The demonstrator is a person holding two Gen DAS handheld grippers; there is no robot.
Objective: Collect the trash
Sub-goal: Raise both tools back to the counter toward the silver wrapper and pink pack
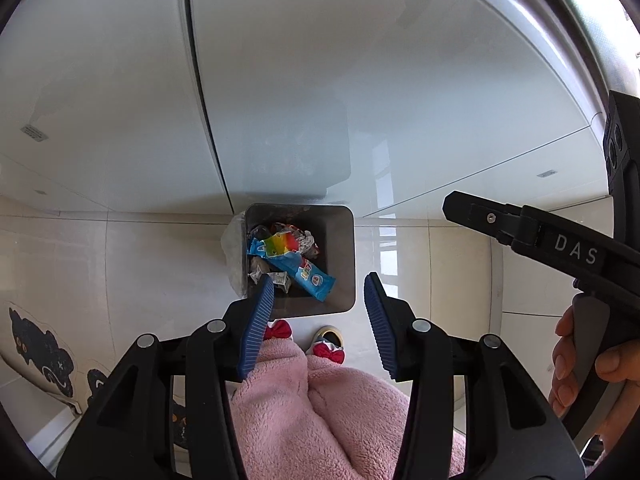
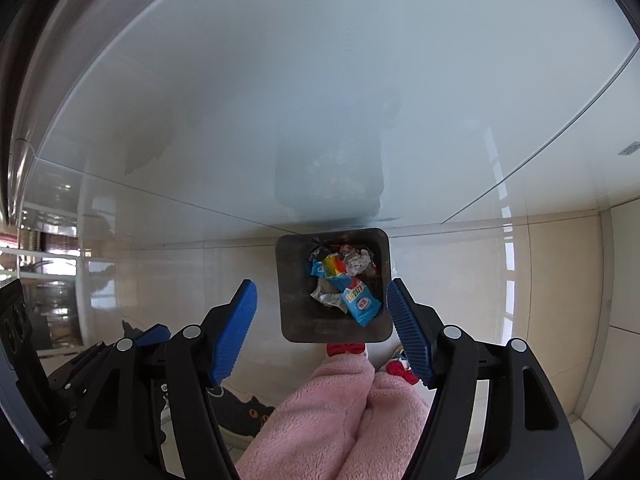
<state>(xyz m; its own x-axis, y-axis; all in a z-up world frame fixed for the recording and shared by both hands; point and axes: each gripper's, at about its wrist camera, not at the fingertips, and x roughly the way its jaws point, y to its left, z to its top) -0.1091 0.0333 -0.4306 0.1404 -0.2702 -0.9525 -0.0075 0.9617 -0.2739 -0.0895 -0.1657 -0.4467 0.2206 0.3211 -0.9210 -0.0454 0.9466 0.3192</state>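
Note:
A dark square trash bin (image 1: 340, 264) (image 2: 292, 292) stands on the tiled floor against a glossy white cabinet. Inside lie a blue and rainbow snack wrapper (image 1: 294, 262) (image 2: 352, 296) and crumpled silver wrappers (image 1: 280, 280) (image 2: 358, 262). My left gripper (image 1: 320, 316) hangs above the bin's near edge, open, nothing between its blue pads (image 1: 256, 328). My right gripper (image 2: 320, 324) also points down over the bin, open and empty. In the left wrist view the right gripper's black body (image 1: 560, 248) shows at the right, held by a hand (image 1: 580, 364).
The person's legs in pink fleece trousers (image 1: 320, 412) (image 2: 344, 412) and slippers with red bows (image 1: 328, 352) (image 2: 346, 349) stand just before the bin. A black cat-shaped mat (image 1: 36, 352) (image 2: 244, 412) lies on the floor to the left. White cabinet fronts (image 1: 360, 80) rise behind.

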